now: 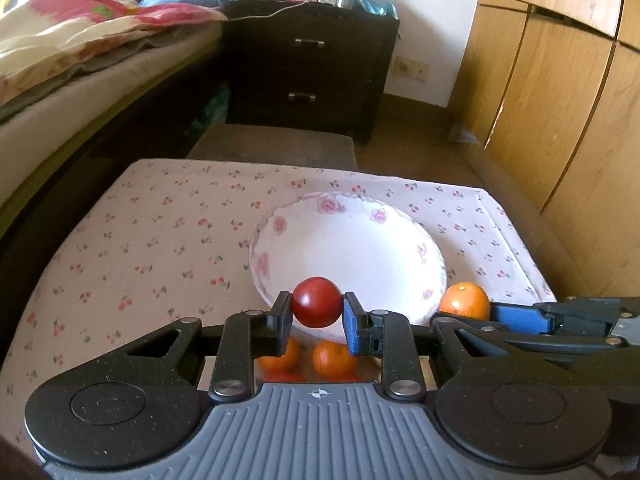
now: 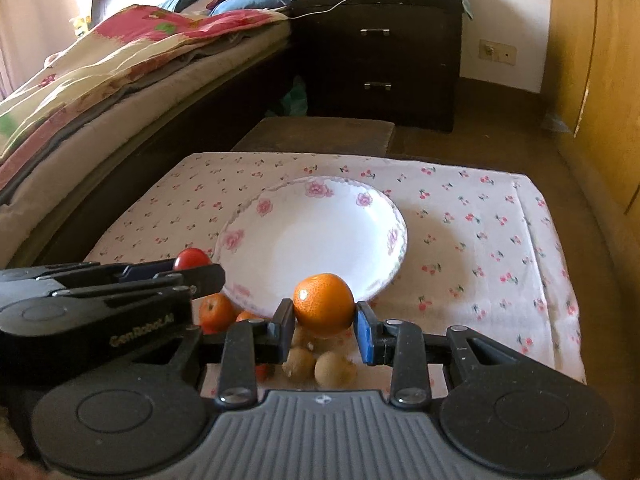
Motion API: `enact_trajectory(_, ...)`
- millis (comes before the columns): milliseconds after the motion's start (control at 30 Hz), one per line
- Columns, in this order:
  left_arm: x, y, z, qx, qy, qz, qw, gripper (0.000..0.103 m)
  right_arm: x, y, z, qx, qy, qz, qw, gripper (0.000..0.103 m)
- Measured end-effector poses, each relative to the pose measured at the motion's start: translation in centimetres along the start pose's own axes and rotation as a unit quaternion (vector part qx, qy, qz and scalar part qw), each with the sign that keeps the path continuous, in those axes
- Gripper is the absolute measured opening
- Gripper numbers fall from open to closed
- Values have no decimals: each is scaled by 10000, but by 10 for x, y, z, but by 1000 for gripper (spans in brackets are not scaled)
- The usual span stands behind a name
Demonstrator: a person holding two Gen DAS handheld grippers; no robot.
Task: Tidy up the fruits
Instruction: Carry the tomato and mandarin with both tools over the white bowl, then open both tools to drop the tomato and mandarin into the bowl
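Observation:
My left gripper [image 1: 316, 314] is shut on a small red tomato [image 1: 316, 302], held just above the near rim of a white flowered bowl [image 1: 348, 248]. My right gripper [image 2: 325, 322] is shut on an orange [image 2: 324, 304], also at the near rim of the same bowl [image 2: 316, 236]. In the left wrist view that orange [image 1: 465, 300] shows to the right with the right gripper behind it. In the right wrist view the tomato [image 2: 192, 259] peeks over the left gripper at the left. The bowl's inside shows nothing in it.
Loose oranges [image 1: 330, 358] lie on the cherry-print cloth [image 1: 140, 248] under the grippers, with several small brown fruits [image 2: 334, 368] near the front edge. A bed [image 2: 100, 80] runs along the left, a dark nightstand [image 1: 312, 68] stands behind, wooden wardrobe doors [image 1: 560, 100] on the right.

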State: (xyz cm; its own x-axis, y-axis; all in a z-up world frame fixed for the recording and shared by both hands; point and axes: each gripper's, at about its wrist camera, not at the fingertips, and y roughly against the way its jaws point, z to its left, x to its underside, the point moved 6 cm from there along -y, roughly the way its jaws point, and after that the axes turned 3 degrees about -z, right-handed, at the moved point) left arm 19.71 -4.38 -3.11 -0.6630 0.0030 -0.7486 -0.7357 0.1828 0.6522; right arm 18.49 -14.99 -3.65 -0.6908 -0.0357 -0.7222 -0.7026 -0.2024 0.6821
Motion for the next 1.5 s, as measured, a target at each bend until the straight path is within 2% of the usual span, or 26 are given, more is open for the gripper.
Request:
enact_trajectory(300, -9, -34, 1, -57, -25, 174, 9998, 34, -12, -38, -13, 1, 49, 112, 9999, 33)
enact_trajectory(667, -3, -55, 2, -154, -108, 389, 9991, 34, -11, -64, -17, -7, 158, 270, 9995, 33)
enact_trajectory(1067, -1, -59, 3, -238, -152, 457, 9986, 33, -10, -71, -16, -36, 229, 345, 9991, 34)
enact_trajectory(1300, -3, -56, 4, -257, -116, 393, 9988, 34, -12, -68, -15, -46, 251, 246, 9994, 34)
enact_trajectory(1500, -6, -52, 4, -284, -146, 329, 9989, 39, -14, -64, -16, -46, 218, 213, 9995, 34)
